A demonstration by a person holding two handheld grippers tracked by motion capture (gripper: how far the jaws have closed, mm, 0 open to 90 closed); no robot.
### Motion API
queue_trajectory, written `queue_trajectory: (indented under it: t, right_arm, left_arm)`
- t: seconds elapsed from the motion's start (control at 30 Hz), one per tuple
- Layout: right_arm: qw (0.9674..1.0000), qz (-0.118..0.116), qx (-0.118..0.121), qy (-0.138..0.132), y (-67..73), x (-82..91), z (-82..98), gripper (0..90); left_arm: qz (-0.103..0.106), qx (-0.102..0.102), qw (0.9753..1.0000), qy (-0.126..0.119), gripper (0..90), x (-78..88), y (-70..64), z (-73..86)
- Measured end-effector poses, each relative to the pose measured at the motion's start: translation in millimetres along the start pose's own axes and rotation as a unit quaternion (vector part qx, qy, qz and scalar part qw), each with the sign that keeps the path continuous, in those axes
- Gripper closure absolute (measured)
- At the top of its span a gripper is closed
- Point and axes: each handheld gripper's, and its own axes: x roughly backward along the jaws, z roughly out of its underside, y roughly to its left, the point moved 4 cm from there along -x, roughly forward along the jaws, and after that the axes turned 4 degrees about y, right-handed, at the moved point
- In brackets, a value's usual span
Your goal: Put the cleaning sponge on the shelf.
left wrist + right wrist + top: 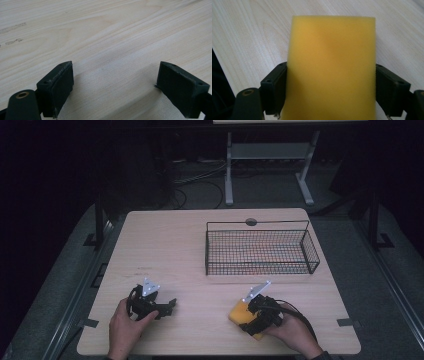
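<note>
one yellow sponge (332, 67) (between the right gripper's (331, 82) fingers), one wire basket (260, 251).

A pale wooden tabletop (190, 245) stands on a dark floor; a black wire basket (261, 251) sits on its far right part; near the front edge the left hand (126, 325) holds the left tongs (167, 306) low over bare wood, pointing right; well apart, the right hand (292, 330) holds the right tongs (246, 316) over a yellow sponge (241, 312) lying on the tabletop, in front of the basket; a white desk frame (270, 155) stands behind.
</note>
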Motion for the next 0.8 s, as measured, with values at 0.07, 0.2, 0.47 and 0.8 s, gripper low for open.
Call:
queue_trajectory:
  t: [0.07,0.2,0.47,0.8]
  right_arm:
    - [1.0000,-0.001,0.002,0.001,-0.5,0.7,0.0,21.9]
    - [1.0000,-0.001,0.002,0.002,-1.6,1.7,0.0,22.1]
    - [1.0000,-0.002,0.001,0.001,-4.8,6.5,-1.4,22.3]
    - [1.0000,-0.004,-0.003,-0.004,-12.8,14.1,-2.1,22.4]
  left_arm:
    - [0.000,0.000,1.0000,0.000,13.3,0.0,0.0,0.0]
    - [0.000,0.001,1.0000,0.001,13.2,0.1,-0.1,0.1]
    - [0.001,0.002,1.0000,0.000,13.2,0.0,-0.3,0.1]
    - [0.001,0.002,1.0000,0.000,13.2,0.0,-0.3,0.1]
